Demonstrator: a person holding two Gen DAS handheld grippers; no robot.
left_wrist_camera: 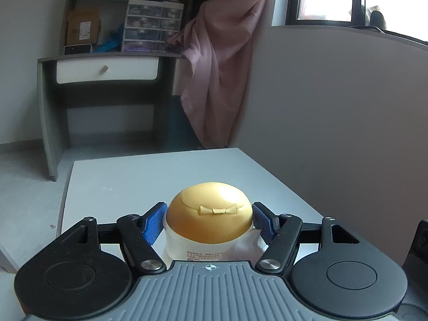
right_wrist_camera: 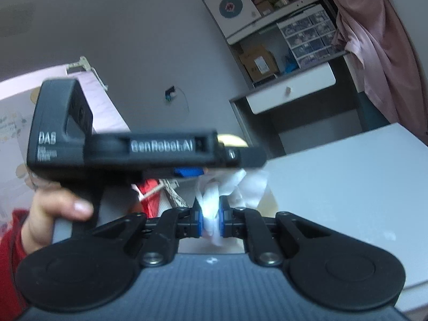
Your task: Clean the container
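While both grippers hang over the white worktop [left_wrist_camera: 128,176], the count is short: one container [left_wrist_camera: 208,224], one white wipe [right_wrist_camera: 211,203], two grippers, one hand visible. The container is a white bottle with a domed yellow flip cap, printed text on its body. It sits between the blue fingers [left_wrist_camera: 152,224] of the left gripper [left_wrist_camera: 209,220], which stand partly open and press on both sides just under the cap, so the bottle is held above the worktop. A bit of white wipe lies against the bottle's right side by the finger.

The right gripper [right_wrist_camera: 211,218] has its fingers almost together, pinching the crumpled wipe; the free end fans out toward the underside of the left gripper.

Only the right wrist view shows the left gripper from the side, blurred, with the person's hand [right_wrist_camera: 50,214] and red sleeve on its handle, plus a sliver of yellow cap. Only the left wrist view shows the bottle clearly. Desk with drawer, shelves and pink curtain [left_wrist_camera: 222,61] stand behind.
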